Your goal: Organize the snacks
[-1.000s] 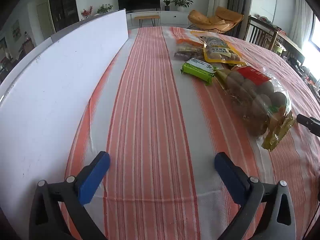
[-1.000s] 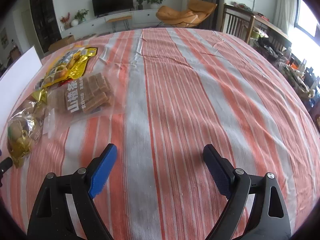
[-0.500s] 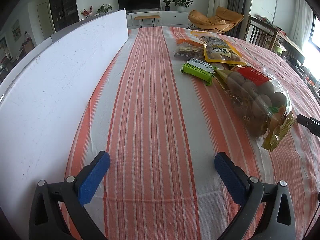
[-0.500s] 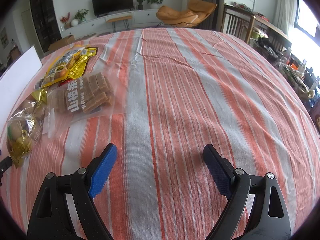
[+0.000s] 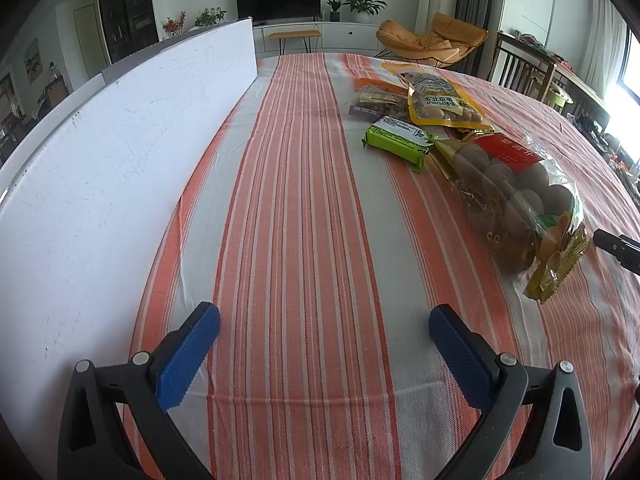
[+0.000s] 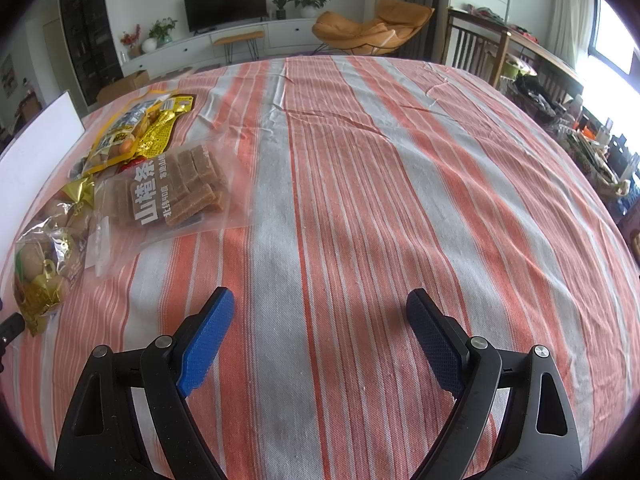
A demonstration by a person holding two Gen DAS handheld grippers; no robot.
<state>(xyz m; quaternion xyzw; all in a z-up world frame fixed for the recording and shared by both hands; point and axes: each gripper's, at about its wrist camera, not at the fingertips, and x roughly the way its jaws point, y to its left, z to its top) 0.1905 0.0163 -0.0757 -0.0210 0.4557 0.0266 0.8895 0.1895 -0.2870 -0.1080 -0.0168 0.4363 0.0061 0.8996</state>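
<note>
Hovering over striped worktop (image 5: 288,200): left tongs (image 5: 324,330) and right tongs (image 6: 316,312), both spread wide, empty. Snack packets (image 5: 420,104) clustered between them, beyond either reach; white board (image 5: 120,140) far left.

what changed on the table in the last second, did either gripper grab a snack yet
Nothing visibly changed. Both the left gripper and right gripper stay open and empty over the striped tablecloth, and the snack packs, including the green bar and the clear bag of brown strips, lie where they were.
</note>
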